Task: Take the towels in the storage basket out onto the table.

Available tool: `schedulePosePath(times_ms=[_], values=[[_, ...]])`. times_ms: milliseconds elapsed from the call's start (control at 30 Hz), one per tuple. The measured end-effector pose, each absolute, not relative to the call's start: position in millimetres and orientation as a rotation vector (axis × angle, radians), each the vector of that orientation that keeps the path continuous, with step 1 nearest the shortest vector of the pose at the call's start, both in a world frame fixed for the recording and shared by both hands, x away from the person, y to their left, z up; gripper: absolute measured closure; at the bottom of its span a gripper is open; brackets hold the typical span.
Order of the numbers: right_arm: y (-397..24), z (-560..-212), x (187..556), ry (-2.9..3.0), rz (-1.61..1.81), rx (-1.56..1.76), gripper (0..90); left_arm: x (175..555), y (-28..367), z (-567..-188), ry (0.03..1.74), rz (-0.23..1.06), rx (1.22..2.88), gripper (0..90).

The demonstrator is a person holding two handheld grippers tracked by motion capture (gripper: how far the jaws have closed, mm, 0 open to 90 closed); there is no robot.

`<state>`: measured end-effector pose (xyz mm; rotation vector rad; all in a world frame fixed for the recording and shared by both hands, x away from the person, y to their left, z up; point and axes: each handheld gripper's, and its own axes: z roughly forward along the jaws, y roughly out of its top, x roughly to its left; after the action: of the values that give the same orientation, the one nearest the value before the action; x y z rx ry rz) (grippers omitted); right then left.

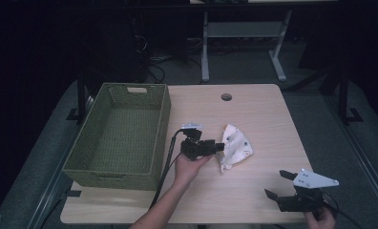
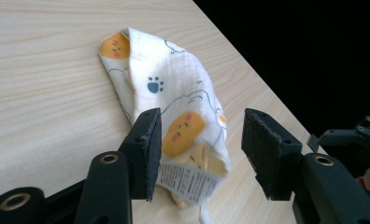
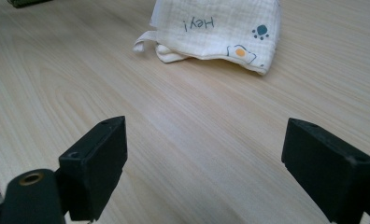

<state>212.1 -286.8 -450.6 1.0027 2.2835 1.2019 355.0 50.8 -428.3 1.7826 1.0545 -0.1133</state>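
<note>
Dark room all around, and a pale wooden table (image 1: 254,119) under the high view. At its left side sits a green woven basket (image 1: 118,136), and a round hole (image 1: 226,97) shows near the far edge. Centre stage, a small white printed cloth (image 1: 234,147) lies crumpled on the wood. The left gripper (image 1: 219,146) lies sideways in the left hand (image 1: 189,167), its tips right at the cloth's near edge. Over at the front right corner, the right gripper (image 1: 278,184) sits low in the right hand (image 1: 320,218), well apart from the cloth, jaws spread.

Left gripper view now: the left gripper (image 2: 202,156) stands open, its pads on either side of the cloth's (image 2: 174,93) folded end, paw print and orange faces up, a printed label at the bottom. Whether the left pad touches the fabric, I cannot tell.

Right gripper view: the right gripper (image 3: 216,168) gapes wide over bare wood, the cloth (image 3: 220,32) lying farther off, "Hey!" upside down on it.
</note>
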Motion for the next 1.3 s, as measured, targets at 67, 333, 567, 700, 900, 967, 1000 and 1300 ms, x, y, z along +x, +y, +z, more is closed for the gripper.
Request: schedulePosePath(times_ms=[67,333,567,700,900,967,1000,1300], values=[[-287,-451,213,2.286,1.198,0.986,14.0,352,55,-428,1.056,-0.108,1.775,47.0],[-286,-452,215,2.293,1.183,0.992,14.0,338,64,-428,1.027,-0.082,1.794,42.8],[-284,-452,216,2.296,1.172,0.989,14.0,328,70,-430,1.025,-0.084,1.787,38.8],[-283,-452,216,2.301,1.169,0.992,14.0,321,74,-431,1.012,-0.087,1.789,38.9],[-283,-452,216,2.305,1.165,0.991,14.0,311,79,-431,0.988,-0.079,1.795,38.7],[-282,-452,216,2.309,1.16,0.992,14.0,306,81,-432,0.98,-0.08,1.801,38.6],[-283,-452,216,2.309,1.16,0.989,14.0,302,82,-432,0.97,-0.076,1.804,38.4],[-281,-453,217,2.308,1.155,0.992,14.0,291,92,-436,0.958,-0.061,1.823,37.1]])
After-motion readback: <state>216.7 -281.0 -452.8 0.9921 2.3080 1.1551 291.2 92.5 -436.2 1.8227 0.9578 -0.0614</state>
